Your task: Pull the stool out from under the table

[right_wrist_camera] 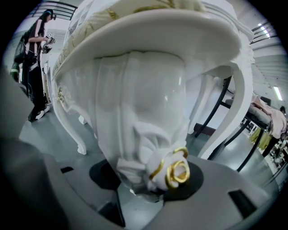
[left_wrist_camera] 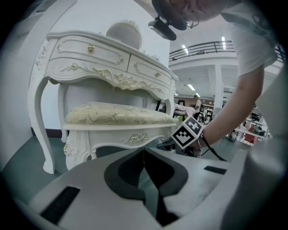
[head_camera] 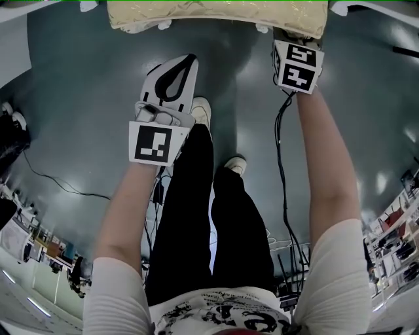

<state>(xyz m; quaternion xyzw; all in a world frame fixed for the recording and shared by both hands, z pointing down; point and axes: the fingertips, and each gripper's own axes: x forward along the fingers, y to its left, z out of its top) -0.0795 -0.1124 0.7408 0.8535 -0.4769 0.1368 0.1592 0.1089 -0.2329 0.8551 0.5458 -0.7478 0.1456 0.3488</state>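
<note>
The stool has a cream patterned cushion (head_camera: 216, 16) and a white carved frame (left_wrist_camera: 117, 134). It stands in front of the white ornate dressing table (left_wrist_camera: 103, 58), partly under it. My right gripper (right_wrist_camera: 148, 191) is at the stool's front right corner (head_camera: 296, 46). Its jaws hold the carved leg top with a gold rose ornament (right_wrist_camera: 177, 170) between them. From the left gripper view, its marker cube (left_wrist_camera: 186, 132) shows beside the seat. My left gripper (head_camera: 171, 82) hangs over the floor short of the stool, with its jaws (left_wrist_camera: 144, 166) shut on nothing.
My own legs and white shoes (head_camera: 203, 111) stand just behind the stool. Black cables (head_camera: 283, 170) trail across the grey floor. Another person (right_wrist_camera: 33, 67) stands far off to the left. Black metal table legs (right_wrist_camera: 220, 112) stand right of the dressing table.
</note>
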